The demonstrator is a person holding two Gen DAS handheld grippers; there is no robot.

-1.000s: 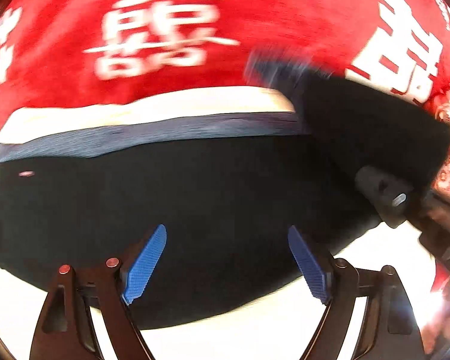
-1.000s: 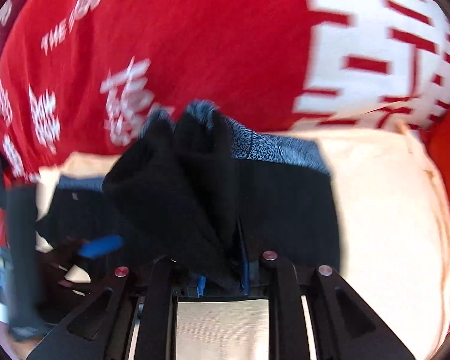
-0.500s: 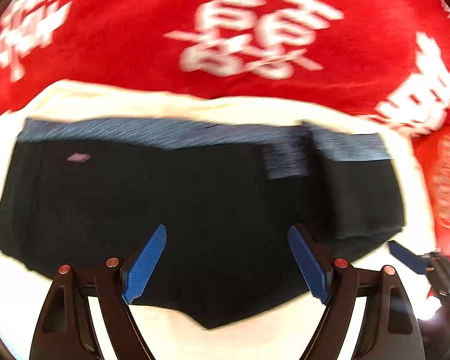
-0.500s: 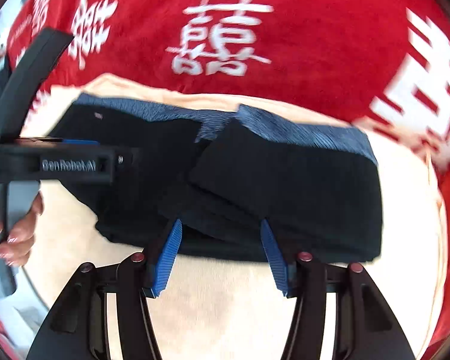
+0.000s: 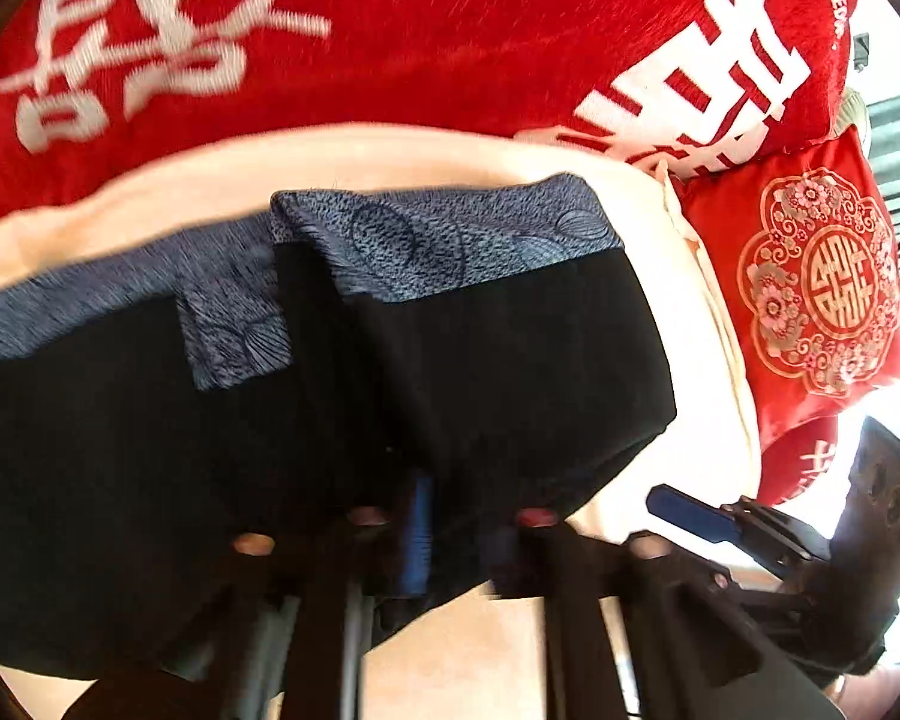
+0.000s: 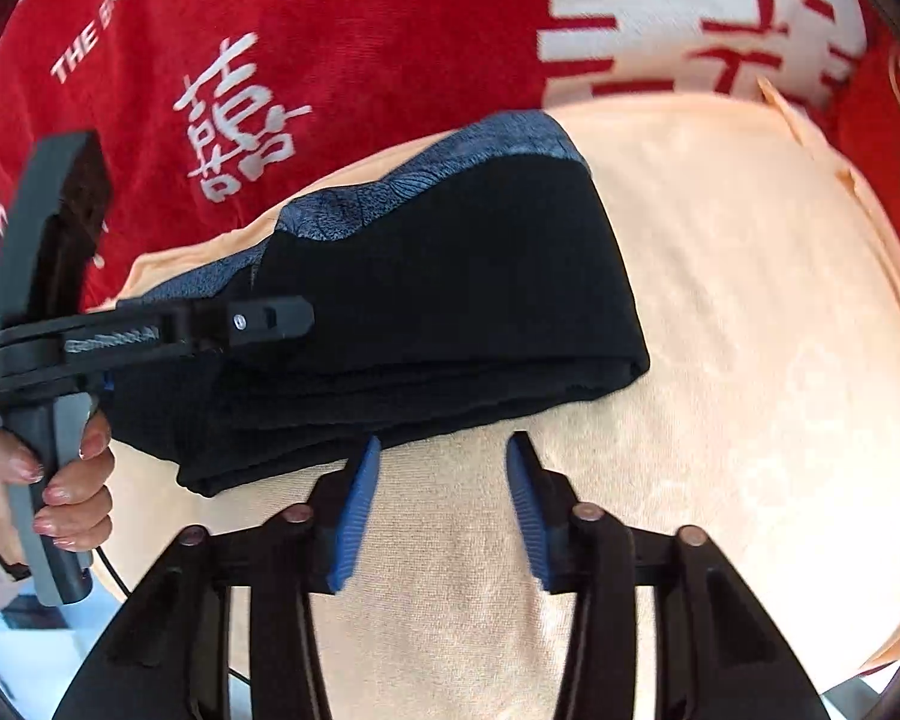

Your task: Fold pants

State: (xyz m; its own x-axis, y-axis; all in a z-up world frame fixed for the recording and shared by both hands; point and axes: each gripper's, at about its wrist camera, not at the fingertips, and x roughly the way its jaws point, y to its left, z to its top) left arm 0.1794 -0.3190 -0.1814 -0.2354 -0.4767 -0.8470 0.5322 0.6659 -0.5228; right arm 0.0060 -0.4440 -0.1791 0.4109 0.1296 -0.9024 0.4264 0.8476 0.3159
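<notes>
The black pants [image 5: 510, 372] with a blue patterned waistband [image 5: 468, 234] lie partly folded on a cream towel [image 5: 708, 312]. My left gripper [image 5: 417, 534] is shut on the near edge of the black fabric, which bunches over its fingers. In the right wrist view the pants [image 6: 462, 300] lie as a folded stack, and the left gripper body [image 6: 150, 336] reaches in from the left, held by a hand. My right gripper [image 6: 438, 504] is open and empty, just in front of the stack's near edge, over the towel [image 6: 750, 360].
A red blanket [image 5: 420, 48] with white characters lies behind the towel. A red embroidered cushion [image 5: 822, 282] sits at the right. The right gripper's blue finger [image 5: 690, 516] shows at the lower right of the left wrist view.
My left gripper has closed on the pants' near edge and moved right. My right gripper, which let go of the fabric earlier, has drawn back to the right, still open.
</notes>
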